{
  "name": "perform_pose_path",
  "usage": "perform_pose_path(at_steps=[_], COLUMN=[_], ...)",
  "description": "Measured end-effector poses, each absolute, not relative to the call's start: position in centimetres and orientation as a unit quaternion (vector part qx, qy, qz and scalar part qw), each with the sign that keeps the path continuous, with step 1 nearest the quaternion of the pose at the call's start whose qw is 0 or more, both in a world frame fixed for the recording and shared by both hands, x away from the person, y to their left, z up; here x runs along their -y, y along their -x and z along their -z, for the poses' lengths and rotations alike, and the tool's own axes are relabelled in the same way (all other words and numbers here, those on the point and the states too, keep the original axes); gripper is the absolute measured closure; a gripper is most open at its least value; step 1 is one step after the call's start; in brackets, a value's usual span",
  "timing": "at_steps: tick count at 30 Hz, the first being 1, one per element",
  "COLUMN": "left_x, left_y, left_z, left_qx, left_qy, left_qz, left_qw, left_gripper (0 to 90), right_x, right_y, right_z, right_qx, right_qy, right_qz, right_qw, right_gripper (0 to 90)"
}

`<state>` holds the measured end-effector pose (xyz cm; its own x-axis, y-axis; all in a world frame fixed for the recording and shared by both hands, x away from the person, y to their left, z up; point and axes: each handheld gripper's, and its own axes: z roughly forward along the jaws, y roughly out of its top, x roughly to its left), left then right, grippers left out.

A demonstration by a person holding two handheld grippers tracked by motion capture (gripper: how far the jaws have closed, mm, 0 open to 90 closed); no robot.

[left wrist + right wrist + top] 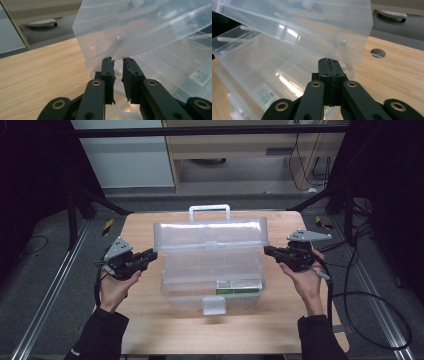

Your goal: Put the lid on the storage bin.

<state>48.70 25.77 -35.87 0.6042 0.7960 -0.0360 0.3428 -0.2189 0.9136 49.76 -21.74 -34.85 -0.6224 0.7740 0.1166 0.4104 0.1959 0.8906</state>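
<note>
While the clear plastic compartment box sits mid-desk with its translucent hinged lid raised toward the far edge, the left gripper rests at the lid's left end, jaws narrowly apart with no pad visibly pressing the plastic. At the lid's right end, the right gripper has its jaws pressed fully together, empty. A green-and-white label lies inside near the box's front right corner.

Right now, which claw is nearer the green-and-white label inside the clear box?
Right. The label lies low in the clear box toward its right end. The right claw sits just outside that end; the left claw is at the opposite end.
</note>
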Motion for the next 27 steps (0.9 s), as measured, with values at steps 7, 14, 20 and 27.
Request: perform_pose_path(at_steps=[7,14,20,27], left_x=[-25.4,-25.5,-25.7,-26.0], left_y=[-48.3,-47.8,-47.4,-47.2], left_z=[36.5,37.3,37.9,38.8], left_qx=[-0.38,-0.378,-0.379,-0.383], left_qy=[-0.754,-0.762,-0.768,-0.77], left_qz=[-0.23,-0.224,-0.223,-0.218], left_qw=[0.484,0.476,0.465,0.461], left_gripper=[77.7,77.1,77.5,77.9], right_x=[21.7,21.7,21.8,21.7], right_y=[-48.8,-48.0,-47.4,-46.9], right_z=[35.7,36.4,36.9,37.5], right_qx=[-0.76,-0.769,-0.773,-0.781], right_qy=[-0.387,-0.383,-0.383,-0.382], right_qz=[-0.489,-0.477,-0.471,-0.457], right_qw=[0.184,0.185,0.185,0.189], right_gripper=[90.0,90.0,90.0,90.0])
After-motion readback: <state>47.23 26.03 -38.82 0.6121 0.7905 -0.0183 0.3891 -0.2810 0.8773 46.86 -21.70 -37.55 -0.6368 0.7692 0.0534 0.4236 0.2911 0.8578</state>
